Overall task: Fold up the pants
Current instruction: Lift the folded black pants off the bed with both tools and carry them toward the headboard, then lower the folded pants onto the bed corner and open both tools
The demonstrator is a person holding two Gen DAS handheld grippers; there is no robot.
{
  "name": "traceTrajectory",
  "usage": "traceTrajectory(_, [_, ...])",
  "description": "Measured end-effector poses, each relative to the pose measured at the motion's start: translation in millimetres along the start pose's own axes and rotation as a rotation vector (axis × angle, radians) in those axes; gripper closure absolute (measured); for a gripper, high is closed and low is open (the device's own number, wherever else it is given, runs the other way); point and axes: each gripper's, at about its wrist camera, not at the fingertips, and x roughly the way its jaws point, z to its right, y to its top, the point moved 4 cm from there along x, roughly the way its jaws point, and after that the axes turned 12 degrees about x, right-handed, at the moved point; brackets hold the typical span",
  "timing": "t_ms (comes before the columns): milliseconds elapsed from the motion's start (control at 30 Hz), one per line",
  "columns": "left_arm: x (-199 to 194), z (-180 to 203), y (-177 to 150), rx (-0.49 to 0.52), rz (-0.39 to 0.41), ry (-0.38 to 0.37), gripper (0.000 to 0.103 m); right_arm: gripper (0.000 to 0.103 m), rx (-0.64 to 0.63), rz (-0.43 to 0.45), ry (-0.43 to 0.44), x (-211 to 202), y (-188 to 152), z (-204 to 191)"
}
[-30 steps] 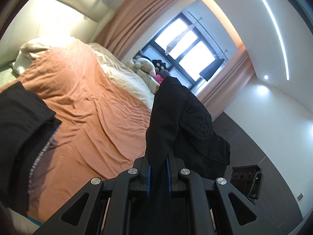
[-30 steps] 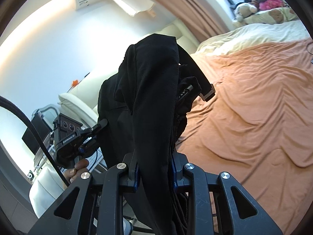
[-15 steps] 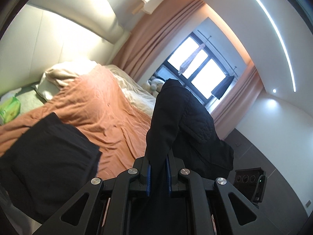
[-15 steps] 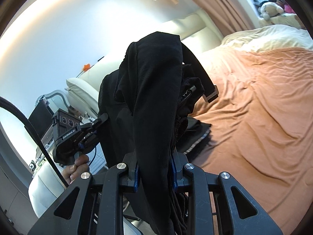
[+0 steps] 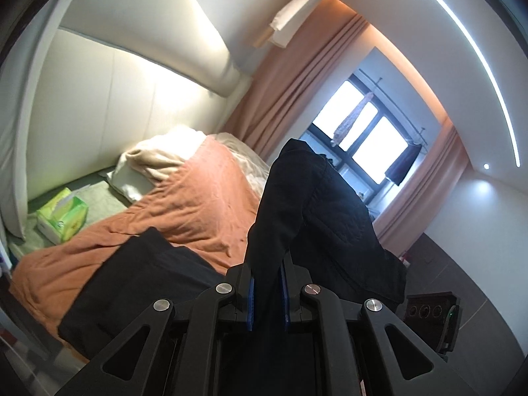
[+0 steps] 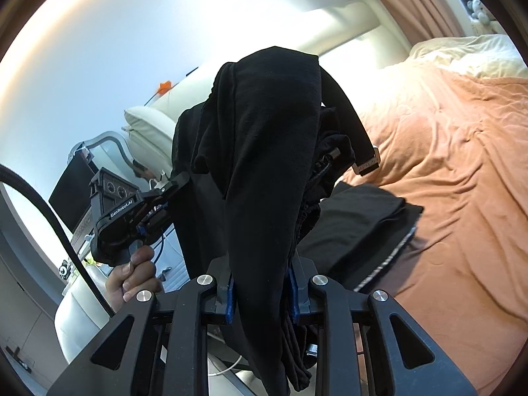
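Observation:
Black pants hang bunched between both grippers, held up in the air beside the bed. My left gripper is shut on a fold of the pants. My right gripper is shut on another fold of the pants, whose waistband end with a drawstring dangles to the right. The left gripper also shows in the right wrist view, held by a hand. A folded black garment lies flat on the near corner of the bed; it also shows in the right wrist view.
The bed has an orange blanket and a cream pillow near the padded headboard. A green tissue pack lies beside the pillow. A window with curtains is at the far end. A white chair stands at the left.
Both grippers have swung with the pants toward the head end of the bed. The folded black garment has come further into both views, and the tissue pack has appeared.

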Motion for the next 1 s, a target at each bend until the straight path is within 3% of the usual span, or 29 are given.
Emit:
traceTrajectory(367, [23.6,-65.4,3.6,-0.04,-0.054,0.114,0.091,0.082,0.088,-0.027,-0.02,55.0,3.9,15.1])
traceTrajectory(833, [117.2,-122.4,-16.7,-0.123,-0.166,0.17,0.091,0.082,0.194,-0.012,-0.127,94.2,30.5,81.4])
traceTrajectory(1000, [144.4,-134.9,-23.5,-0.135,-0.202,0.197,0.091,0.082,0.214,-0.017,-0.141,112.4,33.8,87.5])
